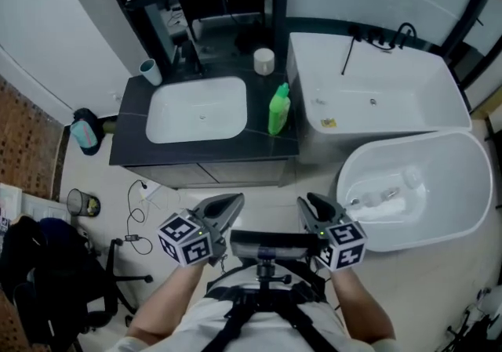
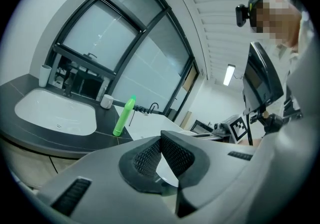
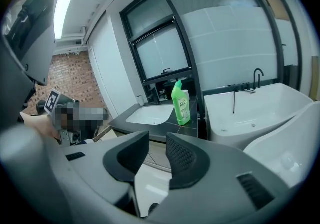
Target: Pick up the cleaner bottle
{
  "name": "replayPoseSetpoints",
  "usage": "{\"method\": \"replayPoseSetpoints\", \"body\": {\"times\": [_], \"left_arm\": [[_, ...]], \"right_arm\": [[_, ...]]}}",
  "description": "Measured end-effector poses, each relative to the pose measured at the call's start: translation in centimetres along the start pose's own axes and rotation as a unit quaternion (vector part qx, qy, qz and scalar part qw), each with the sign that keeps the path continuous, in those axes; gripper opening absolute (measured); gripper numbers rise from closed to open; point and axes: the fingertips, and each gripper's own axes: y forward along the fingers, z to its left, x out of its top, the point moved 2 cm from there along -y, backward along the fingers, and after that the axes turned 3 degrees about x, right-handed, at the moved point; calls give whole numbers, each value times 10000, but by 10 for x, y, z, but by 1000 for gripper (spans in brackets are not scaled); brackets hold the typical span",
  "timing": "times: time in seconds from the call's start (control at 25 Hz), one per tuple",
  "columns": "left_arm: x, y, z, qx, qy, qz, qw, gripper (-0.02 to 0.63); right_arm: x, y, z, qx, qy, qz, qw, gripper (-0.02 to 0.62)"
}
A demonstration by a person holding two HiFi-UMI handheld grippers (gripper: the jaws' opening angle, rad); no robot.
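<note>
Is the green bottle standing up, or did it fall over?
Standing up. The green plastic cleaner bottle stands upright on the dark countertop, cap on top, beside the white sink basin.

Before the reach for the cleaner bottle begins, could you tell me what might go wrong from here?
The tall, narrow cleaner bottle stands upright at the counter edge between sink and bathtub; a glancing touch could tip it into either. The left gripper is shut, so only the open right gripper looks ready to grasp.
</note>
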Motion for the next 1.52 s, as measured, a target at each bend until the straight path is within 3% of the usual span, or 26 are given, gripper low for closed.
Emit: {"method": "replayPoseSetpoints", "body": {"times": [0.24, 0.52, 0.96, 1.52], "left_arm": [[-2, -15, 10, -246, 51, 70, 9997, 2], [-9, -17, 11, -417, 4, 153, 9990, 2], [-10, 20, -2, -2, -9, -18, 10000, 2], [-7, 92, -40, 366, -80, -37, 9993, 2]], "right_arm": [[-2, 1, 16, -366, 136, -109, 9992, 84], [-1, -3, 27, -354, 112, -282, 9989, 86], [6, -13, -18, -115, -43, -177, 9998, 115], [20, -23, -86, 574, -196, 10, 9982, 124]]}}
